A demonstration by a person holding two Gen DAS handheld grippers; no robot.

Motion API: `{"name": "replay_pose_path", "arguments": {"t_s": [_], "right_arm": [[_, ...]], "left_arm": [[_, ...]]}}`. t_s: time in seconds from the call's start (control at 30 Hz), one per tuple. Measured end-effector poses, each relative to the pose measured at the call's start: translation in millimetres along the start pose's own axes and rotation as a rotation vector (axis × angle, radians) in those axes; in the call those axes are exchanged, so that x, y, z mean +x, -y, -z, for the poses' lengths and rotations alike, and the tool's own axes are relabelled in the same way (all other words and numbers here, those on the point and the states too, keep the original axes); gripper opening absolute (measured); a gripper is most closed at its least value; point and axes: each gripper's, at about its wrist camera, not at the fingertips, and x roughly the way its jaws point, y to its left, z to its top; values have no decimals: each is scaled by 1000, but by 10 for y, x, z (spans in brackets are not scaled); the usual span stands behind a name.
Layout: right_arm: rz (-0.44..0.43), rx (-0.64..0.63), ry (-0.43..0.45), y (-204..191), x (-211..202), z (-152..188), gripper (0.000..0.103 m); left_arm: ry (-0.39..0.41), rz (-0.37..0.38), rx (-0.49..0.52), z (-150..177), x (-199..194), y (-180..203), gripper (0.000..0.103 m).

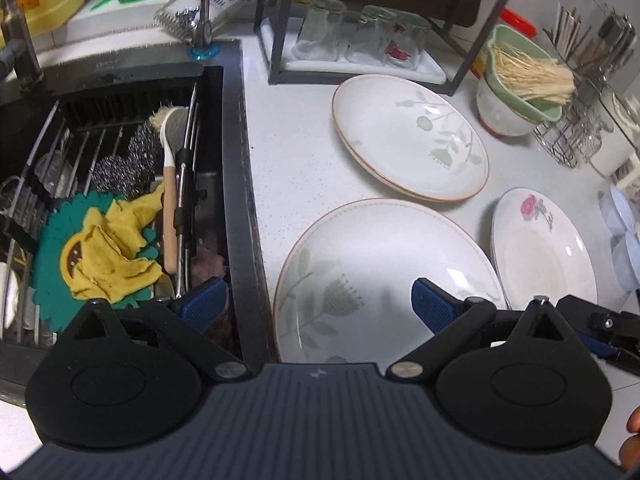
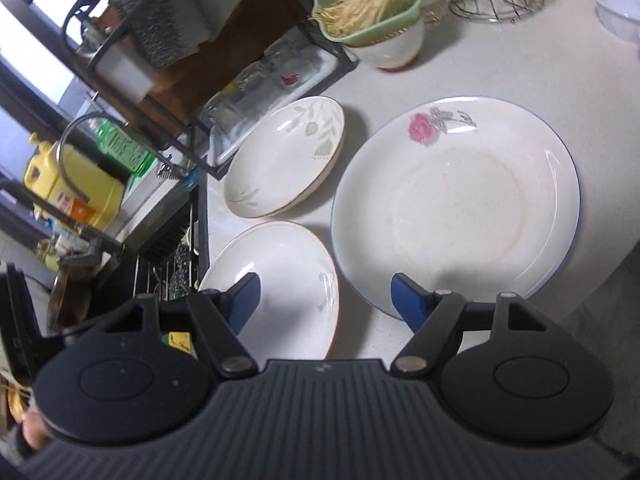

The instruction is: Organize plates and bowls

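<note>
- Basically nothing sorted yet, judging by the layout: three plates lie apart and flat on the worktop (image 1: pixel 296 152), none stacked.
- Left wrist view: left gripper (image 1: pixel 320 306) spread wide and holding nothing, hovering over the near leaf plate (image 1: pixel 360 256), a shallow glossy white ceramic round with a thin brown rim and a grey-green plant print.
- Far leaf plate (image 1: pixel 408 136) sits behind it, same pattern, near the glass rack (image 1: pixel 360 56) with upturned clear tumblers.
- Rose plate (image 1: pixel 544 256) just beside the near leaf plate on its right; whether the rims touch is hard to tell.
- Green bowl (image 1: pixel 520 80) holding pale straw-like sticks rests tilted inside a white bowl (image 1: pixel 498 116) at the back.
- Sink (image 1: pixel 120 184) on the left: steel scourers, yellow cloth, teal mat, brush.
- Right wrist view: right gripper (image 2: pixel 325 300) also released, empty, poised between the near leaf plate (image 2: pixel 288 276) and the rose plate (image 2: pixel 460 208), which is larger, flatter, blue-edged, with a faint ring mark in its well.
- Far leaf plate (image 2: pixel 284 156) well clear of both fingers.
- Left to do, likely: stack the matching pair, then place the rose plate and bowls.
</note>
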Motion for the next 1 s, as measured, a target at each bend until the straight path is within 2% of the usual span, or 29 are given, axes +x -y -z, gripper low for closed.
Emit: {"name": "replay_pose_path", "arguments": {"t_s": [0.03,0.1,0.2,0.3,0.33,0.4,0.5,0.6,0.67,0.7,0.77,0.87,1.0], "right_arm": [[10,15,-2,13,22,2,75],[29,41,-12,20,85,9,66],[25,61,-35,-2,174,45,64],[23,43,-39,-47,225,92,58],[27,32,-37,-66,231,94,56],[55,38,-51,-101,202,85,41],[40,11,-43,-163,148,103,40],[36,34,-73,-102,243,138,40],[32,85,-110,-5,355,168,32],[28,99,-126,22,401,188,28],[22,96,-146,18,473,208,26],[21,69,-150,-22,575,212,21],[12,69,-150,5,678,180,16]], "left_arm": [[-5,14,-9,-7,35,-26,101],[0,41,-20,-26,92,-61,100],[-8,77,-41,-52,171,-98,100],[7,129,-58,-67,222,-126,99],[7,126,-45,-77,241,-112,99],[22,112,-12,-90,248,-71,99],[34,96,20,-93,276,-57,99],[18,100,27,-80,357,-64,91],[9,83,27,-73,397,-62,80],[5,79,24,-69,418,-71,71],[6,81,17,-68,434,-83,60],[15,64,27,-72,449,-82,51],[11,60,22,-74,434,-107,49]]}}
